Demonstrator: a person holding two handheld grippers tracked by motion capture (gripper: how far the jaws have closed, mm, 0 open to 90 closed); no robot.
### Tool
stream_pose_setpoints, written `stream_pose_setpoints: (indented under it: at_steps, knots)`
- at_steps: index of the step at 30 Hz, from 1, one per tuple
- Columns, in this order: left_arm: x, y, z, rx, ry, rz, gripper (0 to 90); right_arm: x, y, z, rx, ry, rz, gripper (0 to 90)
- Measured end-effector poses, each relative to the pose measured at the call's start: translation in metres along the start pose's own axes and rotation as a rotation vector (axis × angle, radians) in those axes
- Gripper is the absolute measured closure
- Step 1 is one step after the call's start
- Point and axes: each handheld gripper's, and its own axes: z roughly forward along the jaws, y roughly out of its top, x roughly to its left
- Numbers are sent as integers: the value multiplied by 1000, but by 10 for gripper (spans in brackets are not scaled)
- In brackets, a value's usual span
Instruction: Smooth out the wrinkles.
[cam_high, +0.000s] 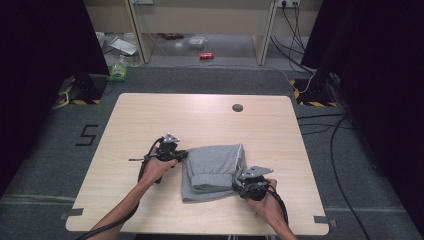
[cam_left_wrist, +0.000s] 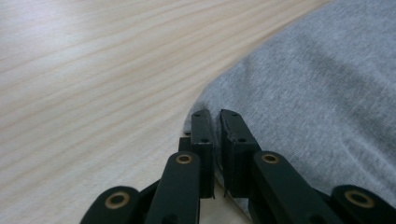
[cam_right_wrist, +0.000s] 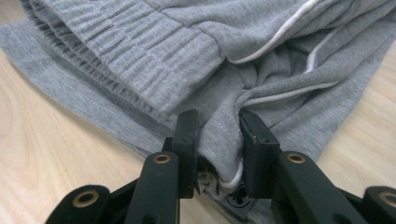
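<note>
Folded grey sweatpants (cam_high: 214, 170) lie mid-counter (cam_high: 150, 115), between two hands: the left gripper (cam_left_wrist: 214, 116), pressed nearly together, pinches their left edge; the right gripper (cam_right_wrist: 218, 122) clamps bunched fabric opposite.

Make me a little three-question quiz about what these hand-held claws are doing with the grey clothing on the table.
1. True or false: the right claw has a bunch of the grey garment between its jaws.
2. Which edge of the garment is the left claw at? A) the person's left edge B) the far edge C) the person's right edge
3. Fill in: the round dark spot lies near the table's ____ edge.

Key: 1 true; 2 A; 3 far.
</note>
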Motion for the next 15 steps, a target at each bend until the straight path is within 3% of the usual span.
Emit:
stream_pose_setpoints:
  at_steps: [6, 15]
  knots:
    - [16, 4, -1, -4, 22, -29, 848, 1, 9, 10, -7, 10, -2, 706]
    - [31, 14, 0, 5, 62, -28, 865, 1, 21, 23, -12, 14, -12, 705]
